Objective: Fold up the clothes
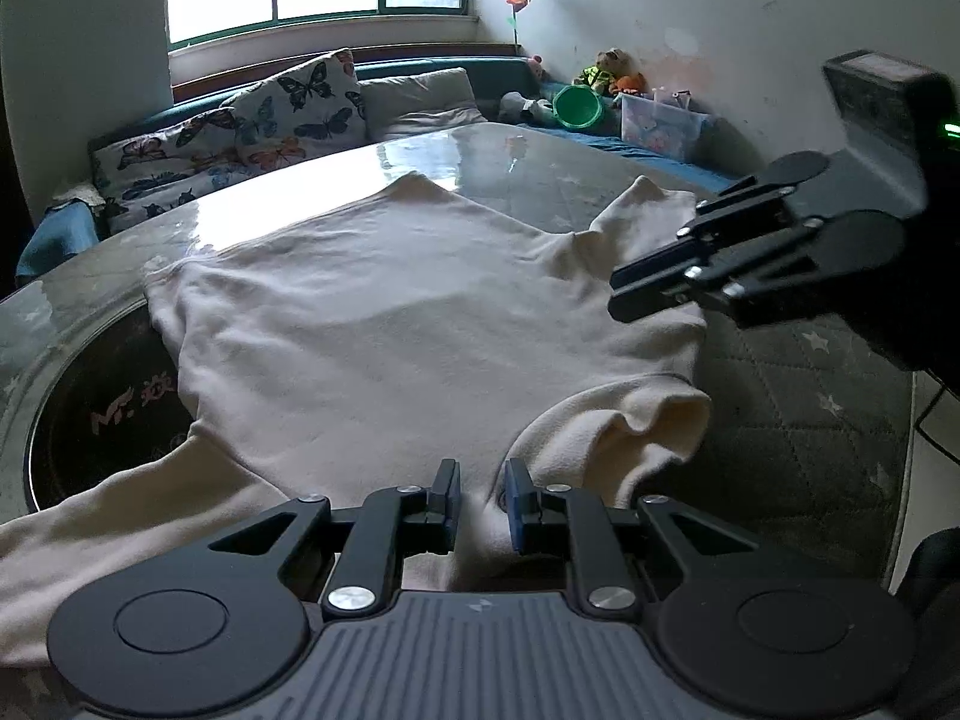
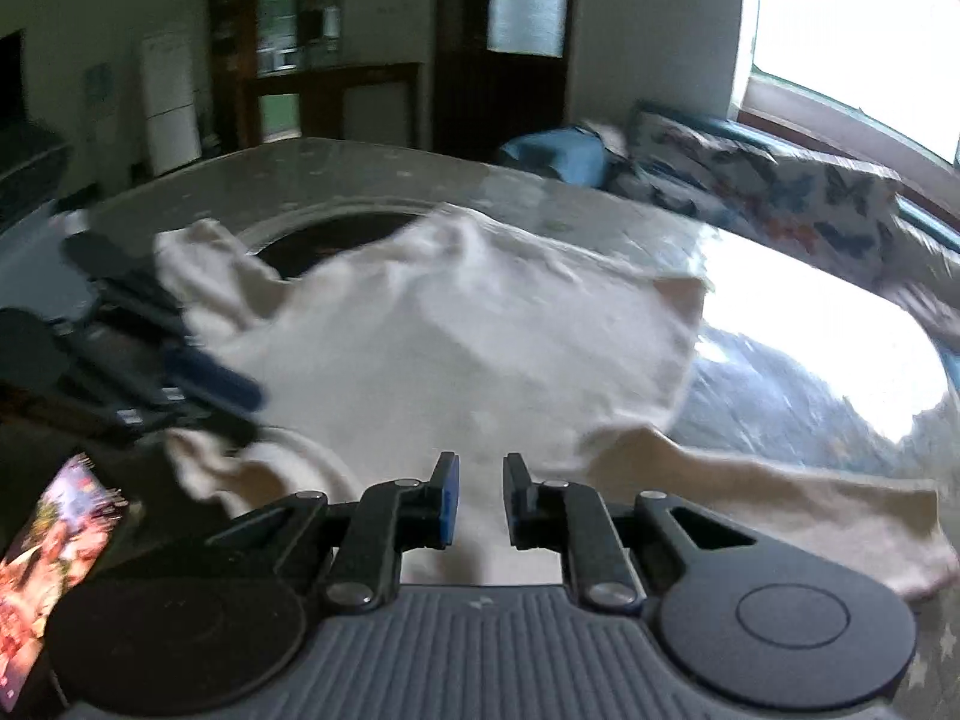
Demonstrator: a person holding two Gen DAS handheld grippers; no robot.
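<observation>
A cream long-sleeved top [image 1: 372,324] lies spread on the glass-topped table [image 1: 480,150], one sleeve trailing to the lower left. My left gripper [image 1: 483,504] sits at the near edge of the top; the cloth puckers up between its narrow jaws, which pinch it. My right gripper [image 1: 615,300] hovers over the top's right edge with no cloth lifted toward it. In the blurred right wrist view, the right gripper [image 2: 480,498] shows a narrow gap over the top [image 2: 480,336], and the left gripper [image 2: 240,396] is at the cloth's left edge.
A bench behind the table holds butterfly cushions [image 1: 270,114], soft toys, a green bucket [image 1: 576,105] and a clear box [image 1: 660,120]. A dark round inset [image 1: 90,396] lies under the glass. A colourful card [image 2: 54,552] sits at the table's near left. Bare glass [image 2: 780,390] lies right of the top.
</observation>
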